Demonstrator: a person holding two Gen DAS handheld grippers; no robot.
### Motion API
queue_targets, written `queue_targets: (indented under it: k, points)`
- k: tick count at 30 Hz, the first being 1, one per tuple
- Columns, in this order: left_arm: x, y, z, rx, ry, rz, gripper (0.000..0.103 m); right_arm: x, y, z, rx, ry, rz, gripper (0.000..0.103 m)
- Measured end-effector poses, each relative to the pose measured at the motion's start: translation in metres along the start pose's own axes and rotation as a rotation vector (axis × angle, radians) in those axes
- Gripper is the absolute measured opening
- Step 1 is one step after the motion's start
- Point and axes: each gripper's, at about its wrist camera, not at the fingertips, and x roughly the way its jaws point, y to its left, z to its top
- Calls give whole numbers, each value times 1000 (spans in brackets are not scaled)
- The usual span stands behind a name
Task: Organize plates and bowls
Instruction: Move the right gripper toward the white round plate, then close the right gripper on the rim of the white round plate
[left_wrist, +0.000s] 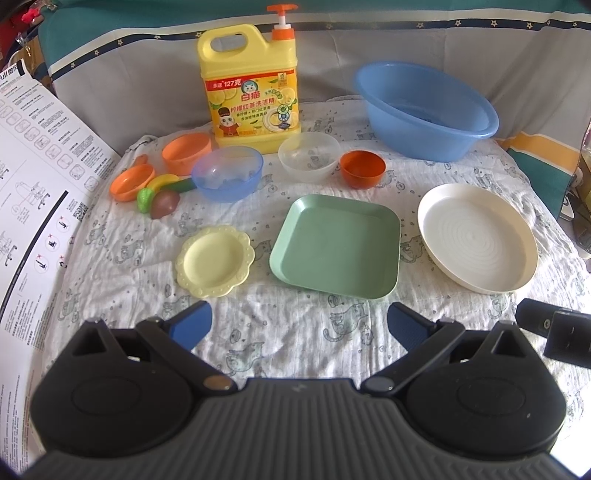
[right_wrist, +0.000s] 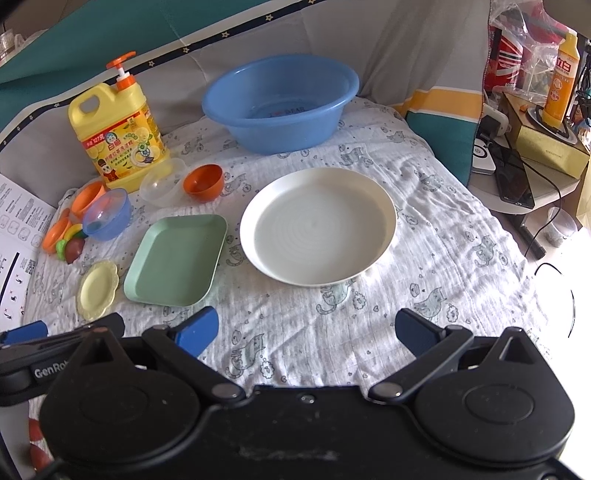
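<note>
Three plates lie in a row on the cloth: a small yellow scalloped plate (left_wrist: 215, 261) (right_wrist: 97, 288), a green square plate (left_wrist: 337, 245) (right_wrist: 176, 260) and a large white round plate (left_wrist: 477, 238) (right_wrist: 317, 225). Behind them stand a blue bowl (left_wrist: 228, 172) (right_wrist: 107, 214), a clear bowl (left_wrist: 308, 157) (right_wrist: 161, 183), a dark orange bowl (left_wrist: 362, 169) (right_wrist: 203, 182) and a light orange bowl (left_wrist: 186, 153) (right_wrist: 88, 199). My left gripper (left_wrist: 300, 325) is open and empty, short of the green plate. My right gripper (right_wrist: 306, 330) is open and empty, short of the white plate.
A blue basin (left_wrist: 424, 109) (right_wrist: 280, 101) sits at the back. A yellow detergent jug (left_wrist: 251, 88) (right_wrist: 118, 136) stands behind the bowls. Toy food and an orange scoop (left_wrist: 132, 182) lie at the left. A printed sheet (left_wrist: 33, 192) borders the left; a side table (right_wrist: 524, 177) with clutter stands right.
</note>
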Motion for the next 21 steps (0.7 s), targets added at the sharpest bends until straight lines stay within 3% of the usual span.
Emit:
queue_targets:
  k: [5,12,16,21]
  points:
    - [5,-1,0,6,10,2,103,1,-1,0,4,-12,14,103]
    - [16,-9,2,23,15,-15,103,-1,-13,0,5,-106,87,103]
    - [24,-17,6,36,10,-42,103,8,-20,9,-61,-130,51,103]
    - [37,-33,17,65,-2,-83,103,27,-45,22,-19,-117,57,103]
